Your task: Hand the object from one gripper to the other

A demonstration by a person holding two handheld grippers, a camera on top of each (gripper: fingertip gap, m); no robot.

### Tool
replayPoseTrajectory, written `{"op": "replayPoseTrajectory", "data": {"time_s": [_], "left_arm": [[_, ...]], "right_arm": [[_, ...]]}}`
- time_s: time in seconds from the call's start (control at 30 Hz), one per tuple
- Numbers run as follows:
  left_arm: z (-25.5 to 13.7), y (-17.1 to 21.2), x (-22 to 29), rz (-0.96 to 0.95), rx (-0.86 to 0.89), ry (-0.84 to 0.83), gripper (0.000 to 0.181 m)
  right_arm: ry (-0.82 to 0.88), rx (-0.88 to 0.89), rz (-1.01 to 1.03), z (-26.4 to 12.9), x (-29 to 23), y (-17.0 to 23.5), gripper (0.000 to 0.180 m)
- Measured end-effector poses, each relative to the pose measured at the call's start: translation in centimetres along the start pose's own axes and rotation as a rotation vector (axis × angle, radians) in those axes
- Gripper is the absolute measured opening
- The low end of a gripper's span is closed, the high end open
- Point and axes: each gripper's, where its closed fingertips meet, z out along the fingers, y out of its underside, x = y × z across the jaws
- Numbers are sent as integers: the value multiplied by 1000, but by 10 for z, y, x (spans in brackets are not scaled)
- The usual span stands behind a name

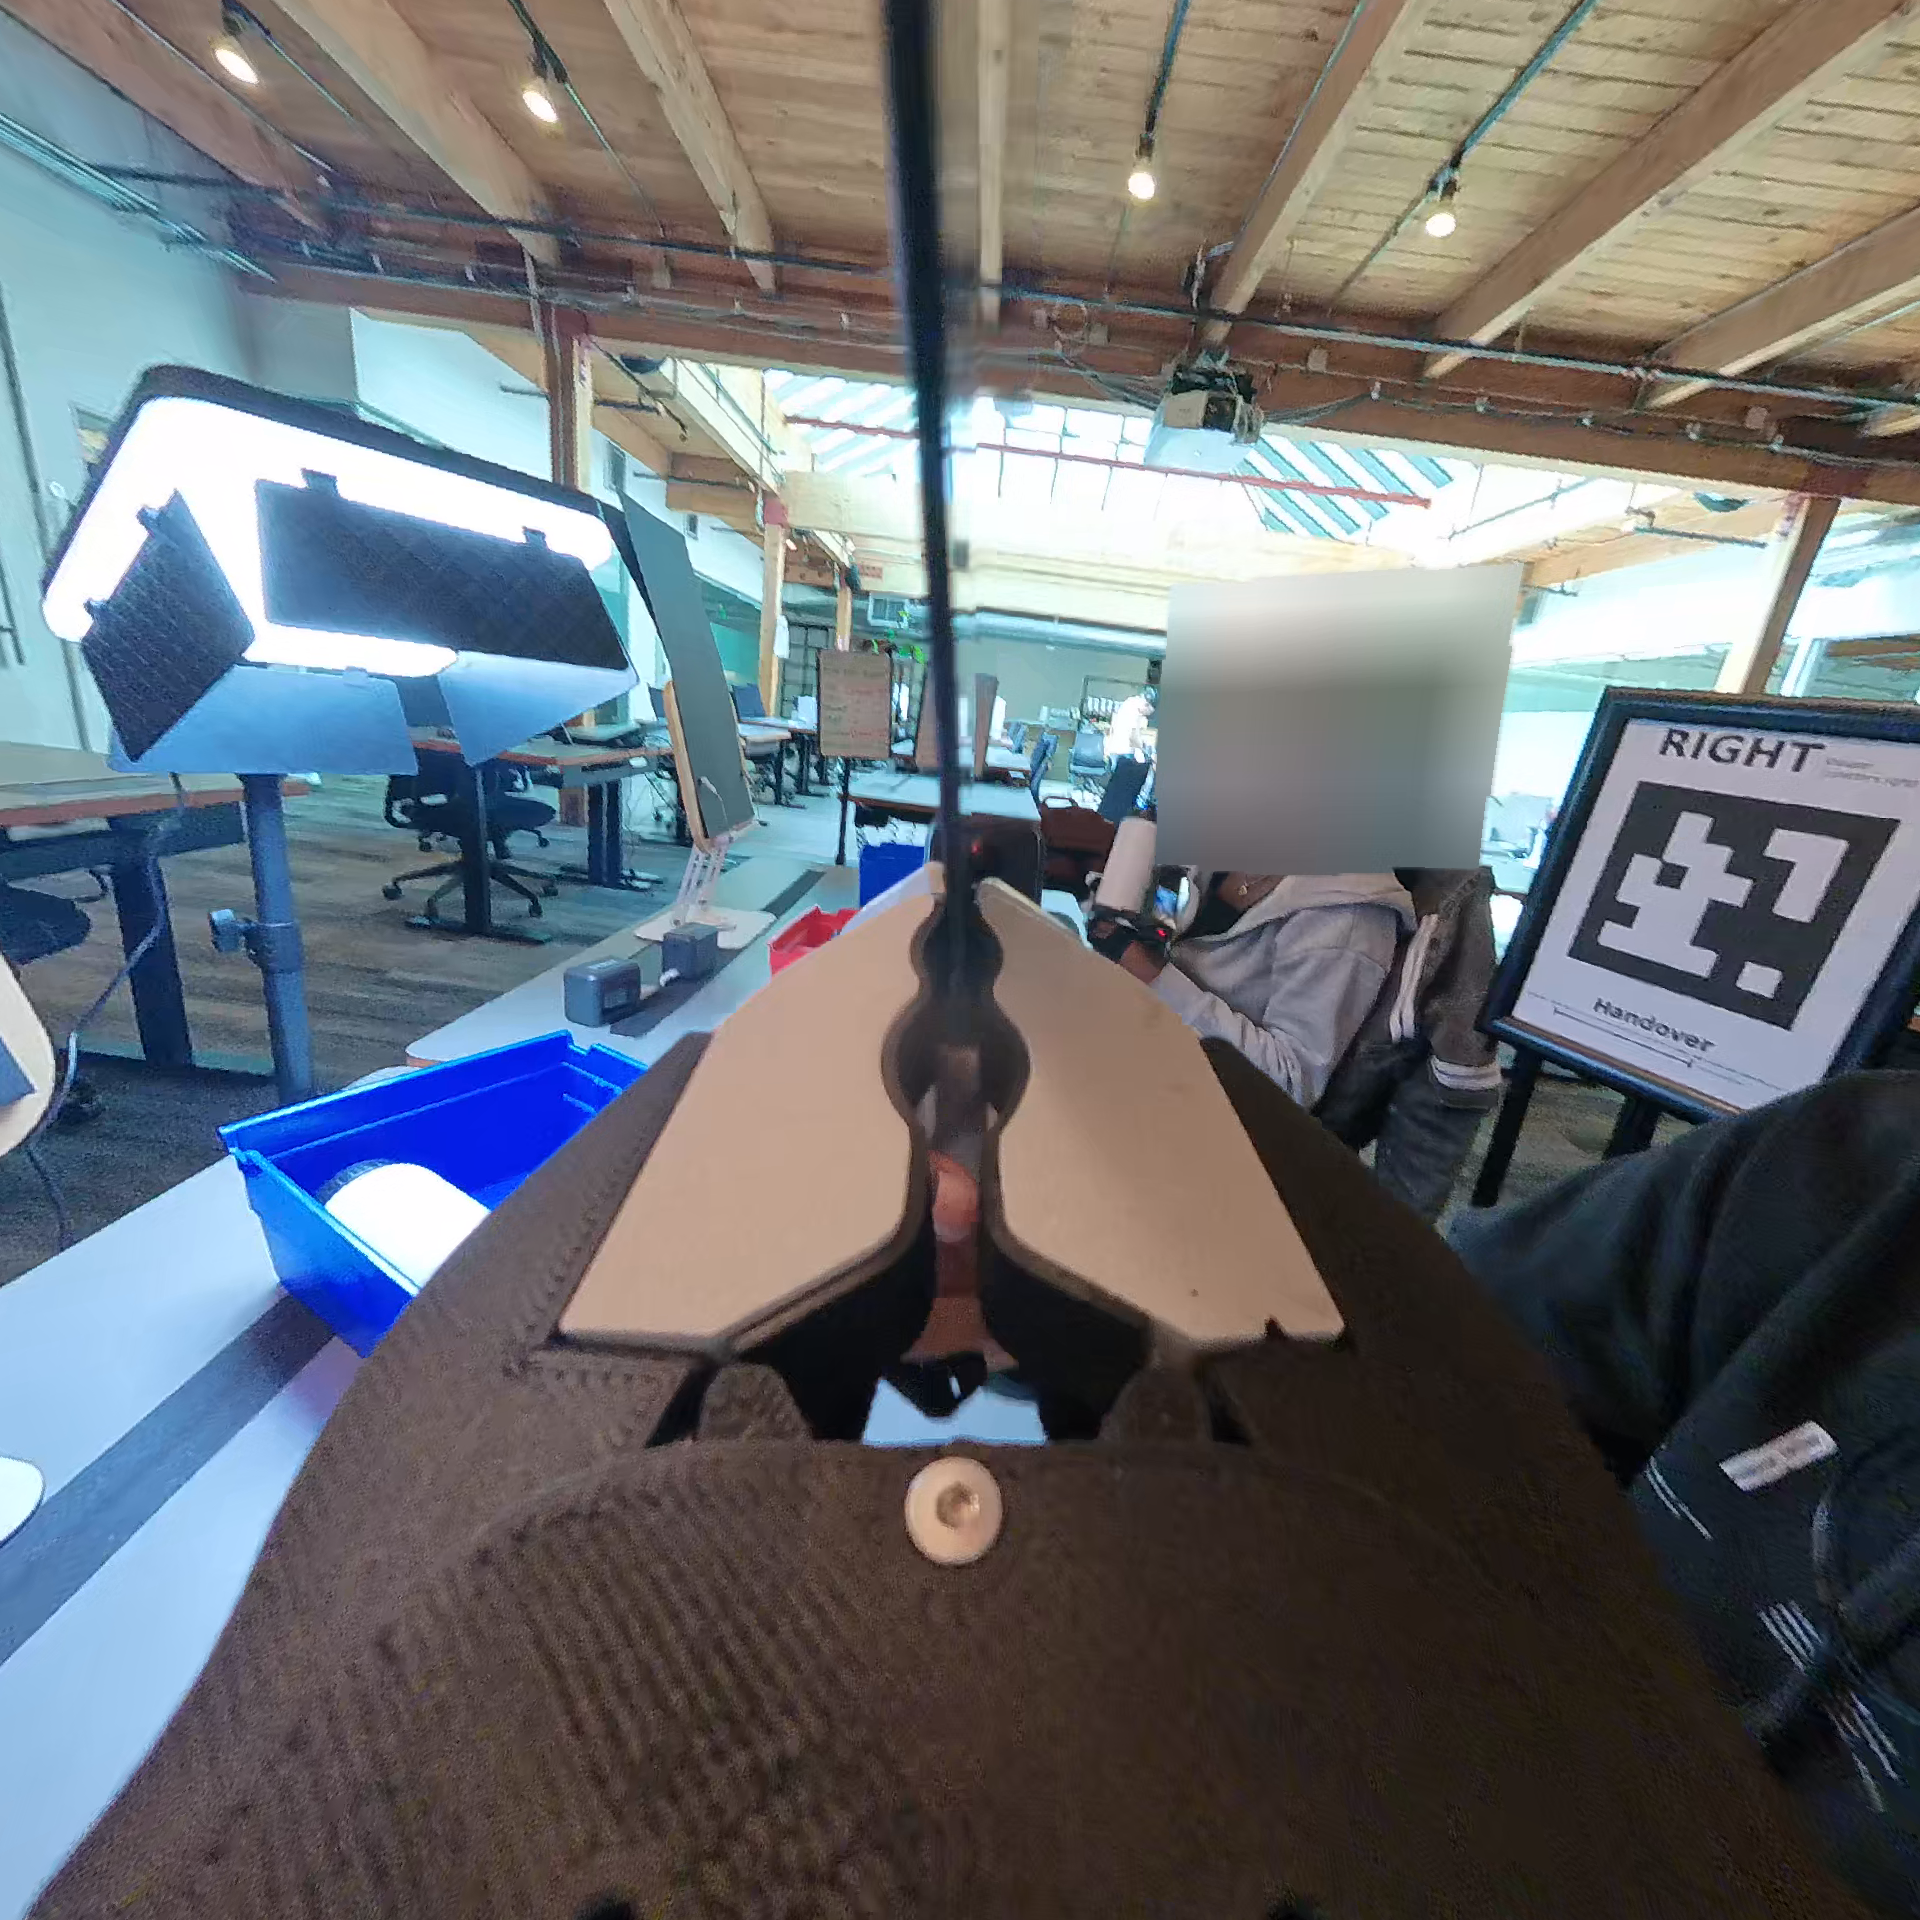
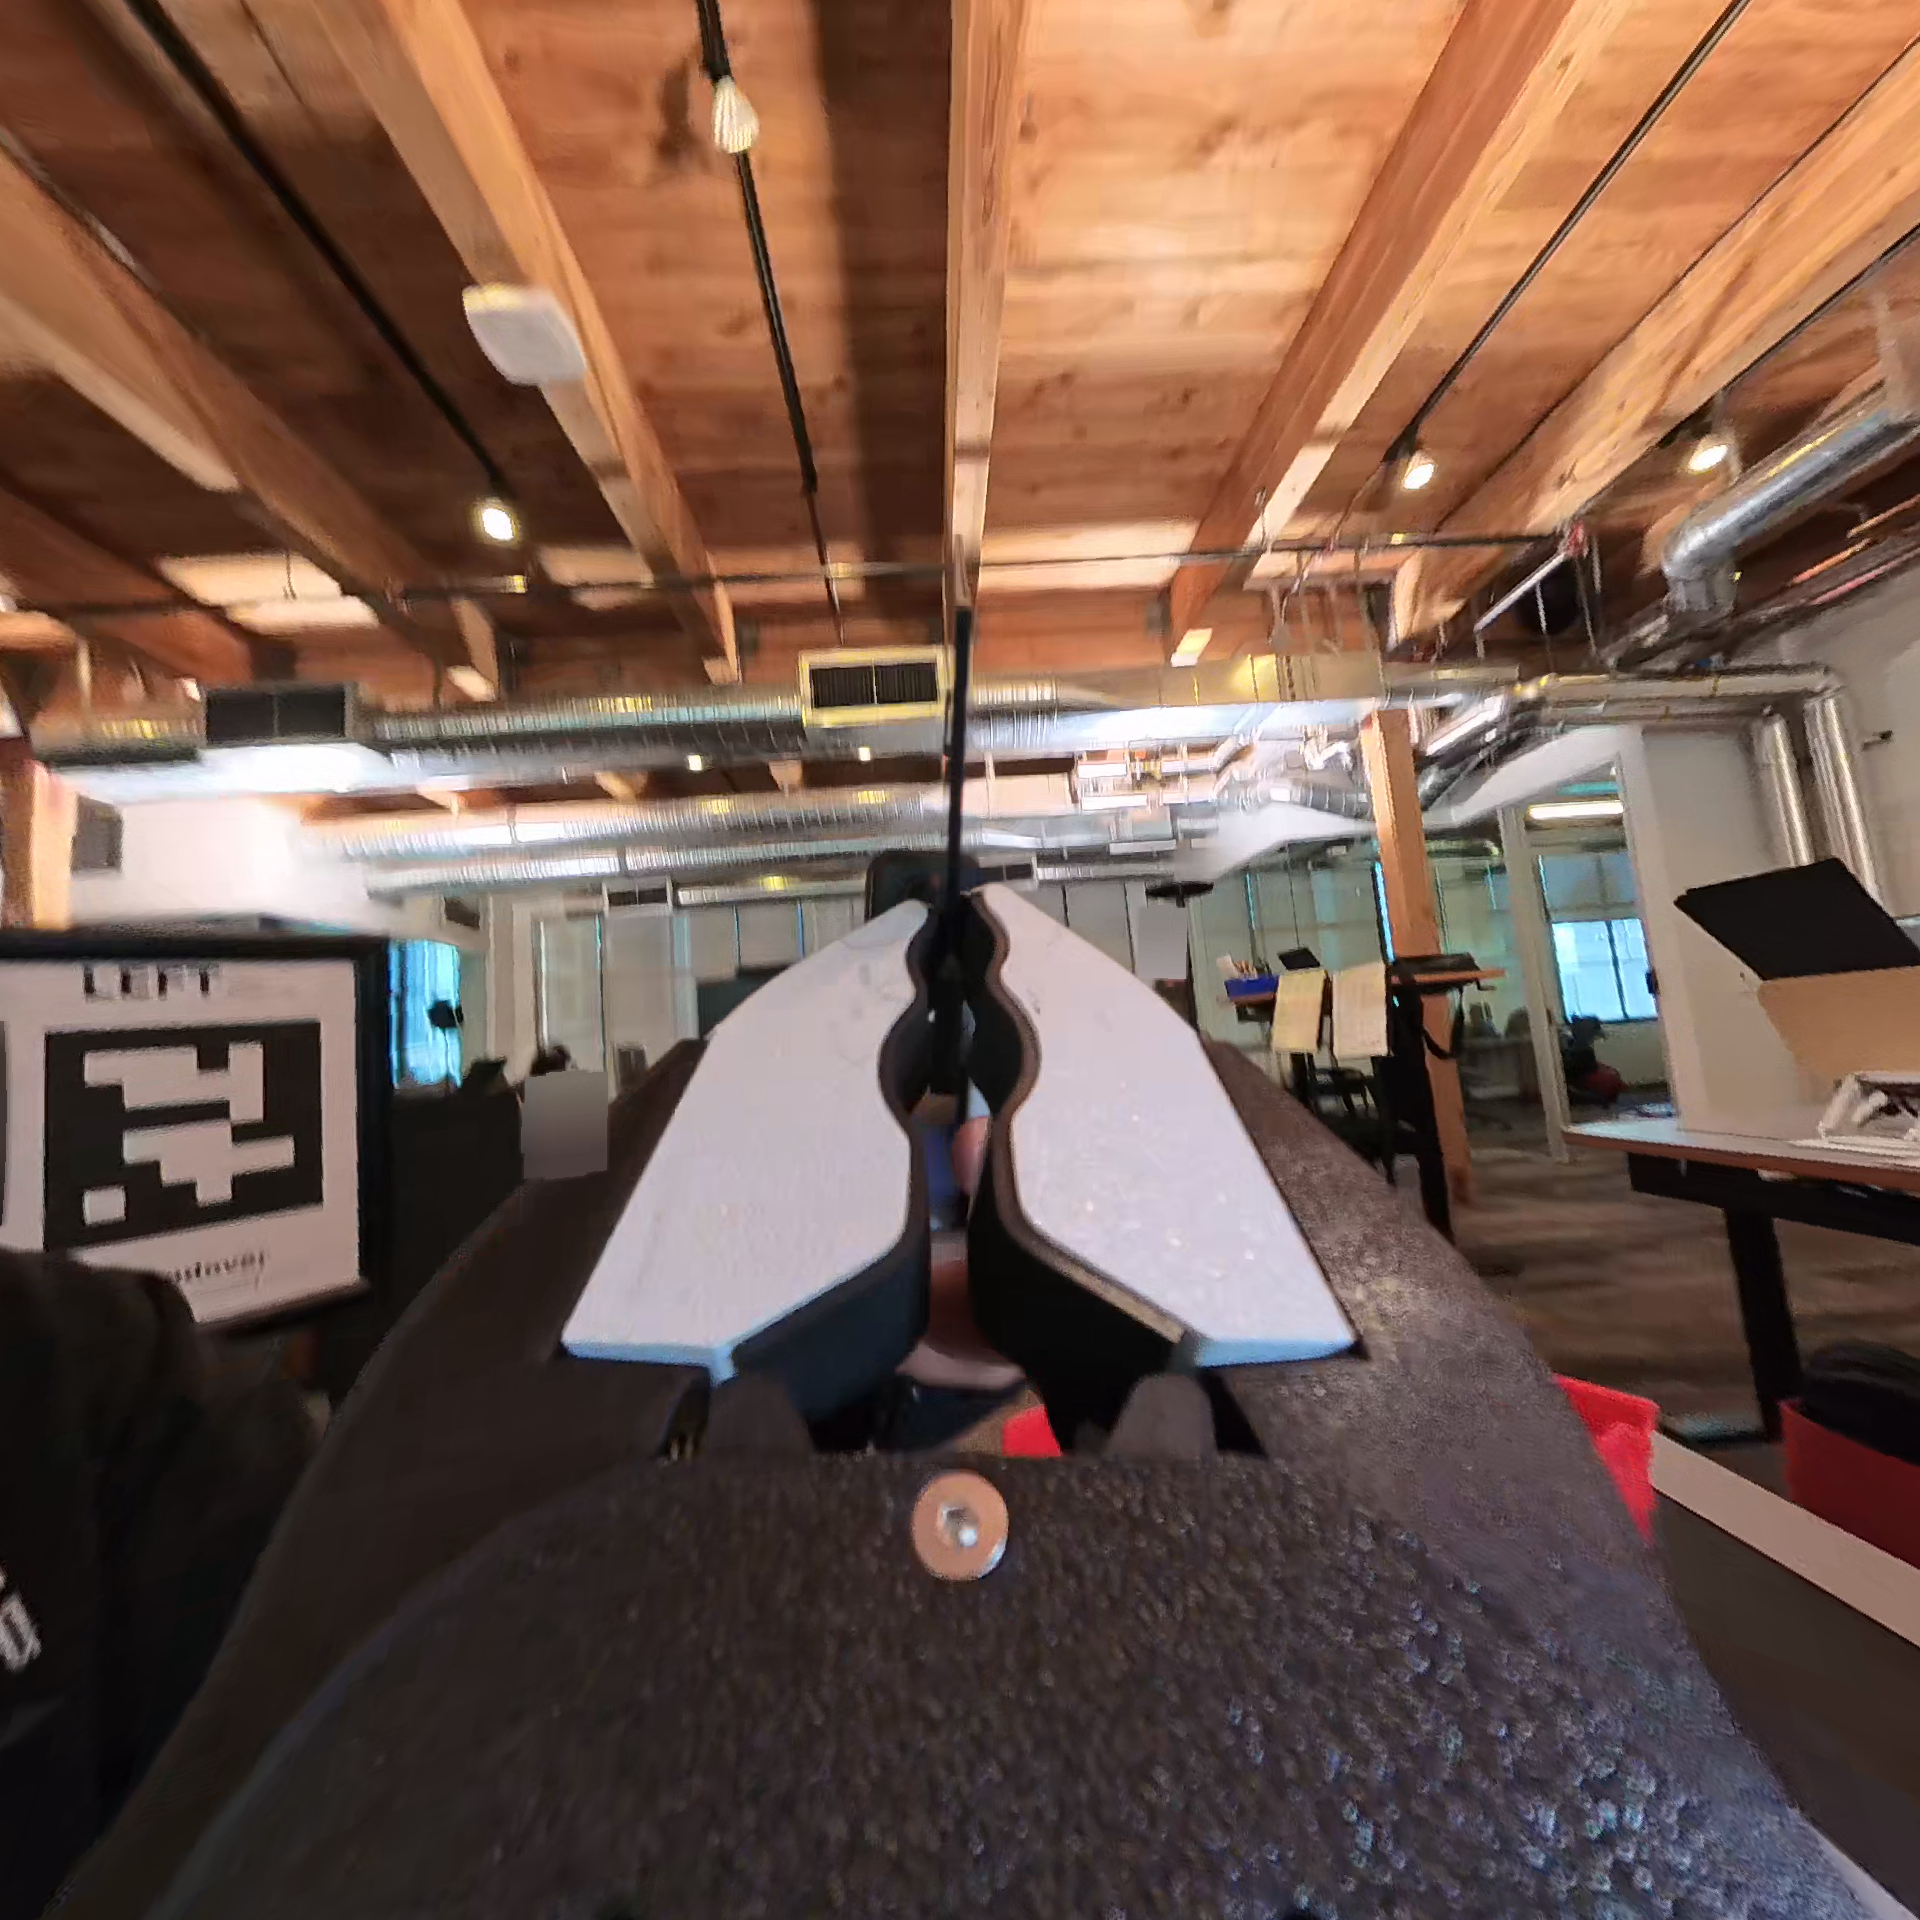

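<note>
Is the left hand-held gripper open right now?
No: the left hand-held gripper is shut on a thin black rod sticking up between its fingers.

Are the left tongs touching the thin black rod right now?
Touching. The left wrist view shows the left tongs closed on the thin black rod, which emerges from between the tips.

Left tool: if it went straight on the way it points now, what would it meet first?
Nothing near, it seems. The left tool is shut on a thin black rod and aims up and out over the room, toward distant desks and roof beams. Depth past the fingertips is unclear.
</note>
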Motion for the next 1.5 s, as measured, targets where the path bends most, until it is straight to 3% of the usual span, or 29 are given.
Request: {"op": "replayPoseTrajectory", "data": {"time_s": [0.17,0.23,0.67,0.77,0.97,1.1,1.2,1.27,1.5], "left_arm": [[11,-4,-2,11,142,-43,10],[11,-6,-4,25,167,-72,3],[-2,-3,1,17,2,-17,2],[-3,-1,0,10,-13,-12,1],[2,-6,0,12,82,-21,2],[9,-4,2,20,110,-23,12],[14,0,2,37,114,-44,11],[15,1,0,53,115,-66,2],[2,1,-1,2,-8,-31,1]], "right_arm": [[15,169,99,-6,5,-6,1],[14,181,108,-6,4,-4,2],[14,29,11,-4,4,-6,11],[-6,13,-4,-5,1,-7,2],[-5,142,54,-7,2,-12,2],[-2,223,109,-10,4,-17,2],[1,246,121,-11,4,-16,2],[0,251,119,-10,3,-14,2],[9,43,-37,-3,2,0,6]]}}
